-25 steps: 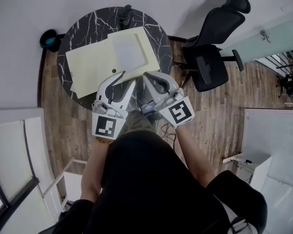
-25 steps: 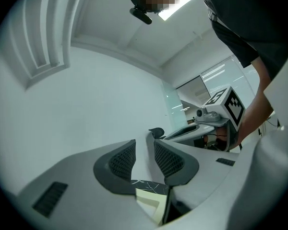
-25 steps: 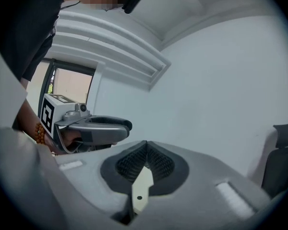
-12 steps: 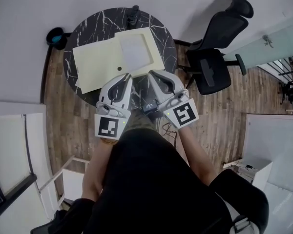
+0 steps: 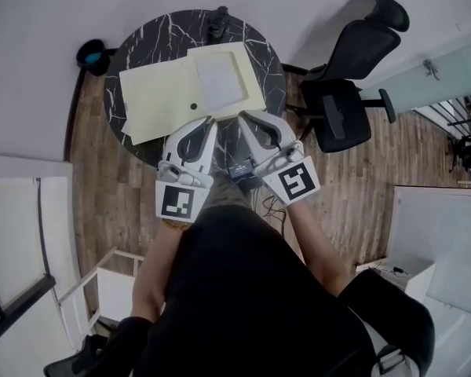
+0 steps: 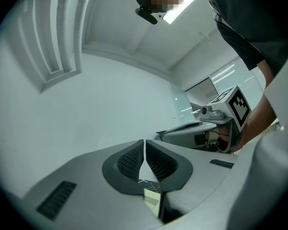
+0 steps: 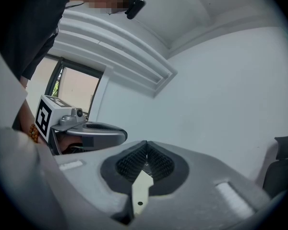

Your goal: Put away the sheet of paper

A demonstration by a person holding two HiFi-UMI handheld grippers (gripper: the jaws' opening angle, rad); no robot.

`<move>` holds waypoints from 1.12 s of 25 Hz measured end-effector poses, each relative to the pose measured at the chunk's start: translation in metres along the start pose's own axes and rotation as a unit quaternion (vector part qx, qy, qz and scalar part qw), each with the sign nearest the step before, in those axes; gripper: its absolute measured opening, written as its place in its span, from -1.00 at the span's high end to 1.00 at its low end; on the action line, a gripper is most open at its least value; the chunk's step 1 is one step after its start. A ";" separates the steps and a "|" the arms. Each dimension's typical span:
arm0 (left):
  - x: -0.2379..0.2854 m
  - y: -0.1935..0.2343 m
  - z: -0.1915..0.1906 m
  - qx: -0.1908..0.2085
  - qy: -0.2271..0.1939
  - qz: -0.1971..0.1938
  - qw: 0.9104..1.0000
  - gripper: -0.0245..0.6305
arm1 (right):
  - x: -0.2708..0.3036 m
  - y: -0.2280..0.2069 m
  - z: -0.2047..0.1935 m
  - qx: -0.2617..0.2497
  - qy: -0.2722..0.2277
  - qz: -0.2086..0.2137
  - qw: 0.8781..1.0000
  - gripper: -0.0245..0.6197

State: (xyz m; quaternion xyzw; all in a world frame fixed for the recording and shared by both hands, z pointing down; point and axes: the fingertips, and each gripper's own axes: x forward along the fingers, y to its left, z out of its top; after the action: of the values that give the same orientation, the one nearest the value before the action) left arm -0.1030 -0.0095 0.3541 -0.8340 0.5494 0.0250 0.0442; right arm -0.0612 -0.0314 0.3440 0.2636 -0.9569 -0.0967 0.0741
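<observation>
Black marble with white veining tops the round table [image 5: 141, 45], and a pale yellow paper folder [image 5: 157, 100] lies open across it. The white sheet of paper [image 5: 218, 78] rests flat on the folder's right half, toward the far side of the table.

The person stands at the table's near edge with both tools held out side by side. The left gripper [image 5: 209, 122] points at the folder's near edge, its ribbed dark pads closed together. The right gripper [image 5: 242, 118] sits just beside it, near the folder's right corner, its pads also pressed together. Marble and pale yellow folder show through the gap beneath each pair of pads. Neither gripper touches the sheet.

A black office chair [image 5: 341, 93] stands on the wooden floor [image 5: 353, 187] to the right of the table, and a small dark round bin [image 5: 93, 56] sits by the wall on the left.
</observation>
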 end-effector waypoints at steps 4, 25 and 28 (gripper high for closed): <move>0.000 0.000 0.003 0.006 -0.004 0.000 1.000 0.87 | 0.001 0.000 0.003 -0.005 -0.001 0.003 1.000 0.93; -0.007 0.007 0.000 0.005 -0.004 0.004 1.000 0.87 | 0.008 0.011 0.002 -0.010 0.001 0.008 1.000 0.93; -0.008 0.008 -0.001 0.005 -0.004 0.004 1.000 0.87 | 0.010 0.012 0.001 -0.009 0.002 0.011 1.000 0.93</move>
State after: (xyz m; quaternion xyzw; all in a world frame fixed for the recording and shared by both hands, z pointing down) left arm -0.1139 -0.0052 0.3550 -0.8313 0.5530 0.0259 0.0502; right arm -0.0755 -0.0265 0.3461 0.2531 -0.9586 -0.1037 0.0792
